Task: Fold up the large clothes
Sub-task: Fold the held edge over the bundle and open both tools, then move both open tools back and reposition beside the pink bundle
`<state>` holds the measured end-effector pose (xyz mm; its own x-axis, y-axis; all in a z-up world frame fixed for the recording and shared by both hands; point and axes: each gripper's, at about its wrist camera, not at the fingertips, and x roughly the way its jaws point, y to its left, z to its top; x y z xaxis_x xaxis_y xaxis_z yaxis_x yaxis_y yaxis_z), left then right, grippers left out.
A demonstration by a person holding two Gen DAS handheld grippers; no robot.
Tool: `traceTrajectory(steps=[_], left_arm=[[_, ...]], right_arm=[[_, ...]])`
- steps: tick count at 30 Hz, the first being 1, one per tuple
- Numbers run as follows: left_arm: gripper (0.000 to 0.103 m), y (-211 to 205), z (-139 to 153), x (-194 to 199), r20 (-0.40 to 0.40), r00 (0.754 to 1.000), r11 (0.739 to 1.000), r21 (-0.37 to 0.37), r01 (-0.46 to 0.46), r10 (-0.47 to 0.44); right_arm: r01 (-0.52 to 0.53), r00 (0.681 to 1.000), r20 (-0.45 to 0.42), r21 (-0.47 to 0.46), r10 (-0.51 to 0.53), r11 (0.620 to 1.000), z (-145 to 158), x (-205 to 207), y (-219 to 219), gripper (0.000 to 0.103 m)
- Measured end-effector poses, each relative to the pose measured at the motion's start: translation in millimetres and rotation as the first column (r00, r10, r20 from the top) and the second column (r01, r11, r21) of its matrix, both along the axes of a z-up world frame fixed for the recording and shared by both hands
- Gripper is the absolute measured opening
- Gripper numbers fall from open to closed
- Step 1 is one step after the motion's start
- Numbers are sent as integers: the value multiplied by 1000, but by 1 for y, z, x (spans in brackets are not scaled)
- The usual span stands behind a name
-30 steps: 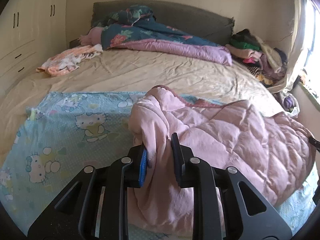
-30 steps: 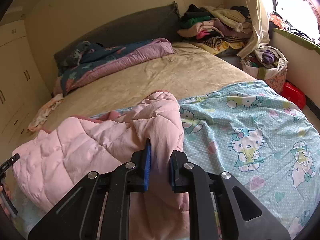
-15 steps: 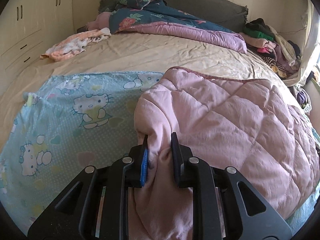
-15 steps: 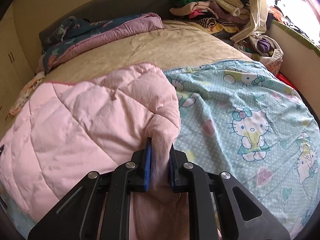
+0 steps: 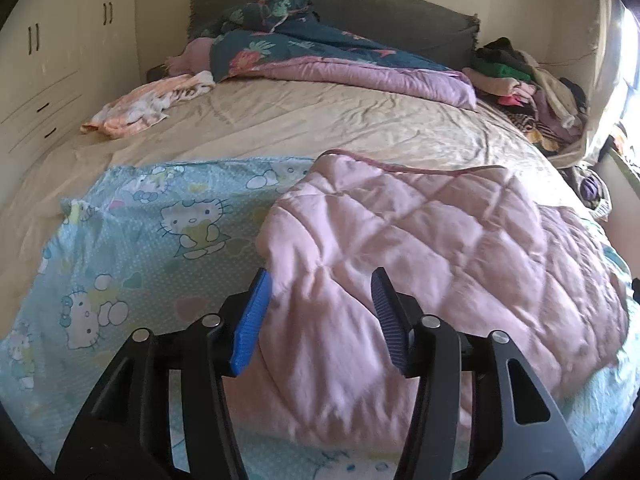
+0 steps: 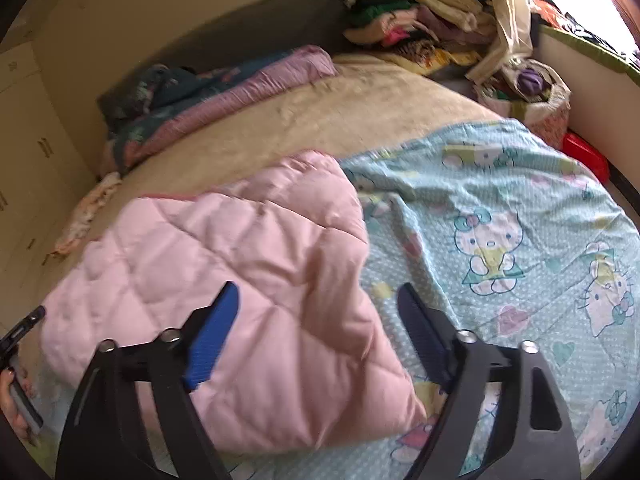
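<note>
A pink quilted blanket (image 5: 436,248) (image 6: 248,276) lies folded over on a light-blue cartoon-cat sheet (image 5: 132,264) (image 6: 520,216) spread across the bed. My left gripper (image 5: 320,284) hovers over the blanket's near left corner; its jaws are opening and the fabric between them has dropped free of the pads. My right gripper (image 6: 318,300) stands over the blanket's near right corner, jaws opening wide, nothing pressed by the blue pads (image 6: 212,340). A hand holding the other gripper's handle (image 6: 16,384) shows at the left edge of the right wrist view.
Beige bedsheet (image 5: 320,120) covers the far half of the bed. A dark floral and purple duvet (image 5: 332,60) lies by the headboard, an orange-white garment (image 5: 144,104) at far left, a clothes pile (image 5: 532,84) at far right. White cupboards (image 5: 44,60) line the left wall.
Both grippers carried the pink blanket's edge over, laid it flat on itself, then opened and let the fabric go. The blanket now lies flat instead of bunched.
</note>
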<state>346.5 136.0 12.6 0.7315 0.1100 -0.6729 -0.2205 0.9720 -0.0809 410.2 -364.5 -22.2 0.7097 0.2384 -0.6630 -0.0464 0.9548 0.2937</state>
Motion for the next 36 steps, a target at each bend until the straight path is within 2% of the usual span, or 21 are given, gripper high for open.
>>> traceTrajectory(steps=[1, 4, 6, 8, 11, 22, 32, 36], left_arm=[[58, -2, 3, -3, 5, 1000, 1000, 3, 1, -1], [63, -6, 14, -14, 21, 1000, 1000, 4, 13, -13], [71, -9, 22, -21, 30, 999, 1000, 6, 15, -15], [83, -12, 30, -29, 42, 999, 1000, 5, 19, -20], [94, -19, 40, -43, 62, 998, 1000, 2, 27, -27], [94, -46, 61, -96, 105, 992, 998, 18, 66, -67], [94, -59, 60, -131, 117, 990, 997, -12, 79, -77], [94, -66, 59, -147, 129, 989, 998, 28, 64, -67]], right_arm=[[-4, 1000, 15, 1, 4, 1000, 7, -7, 0, 92], [-18, 998, 53, -4, 18, 1000, 25, -22, 2, 96], [-28, 996, 86, -17, 29, 999, 39, -33, 4, 97], [-42, 993, 112, -25, 44, 999, 51, -44, 6, 97], [-52, 987, 151, -52, 59, 997, 67, -61, 9, 98], [-69, 969, 232, -74, 85, 995, 94, -123, 14, 99], [-77, 967, 240, -67, 90, 995, 94, -161, 20, 99], [-72, 972, 220, -41, 80, 997, 90, -170, 20, 99]])
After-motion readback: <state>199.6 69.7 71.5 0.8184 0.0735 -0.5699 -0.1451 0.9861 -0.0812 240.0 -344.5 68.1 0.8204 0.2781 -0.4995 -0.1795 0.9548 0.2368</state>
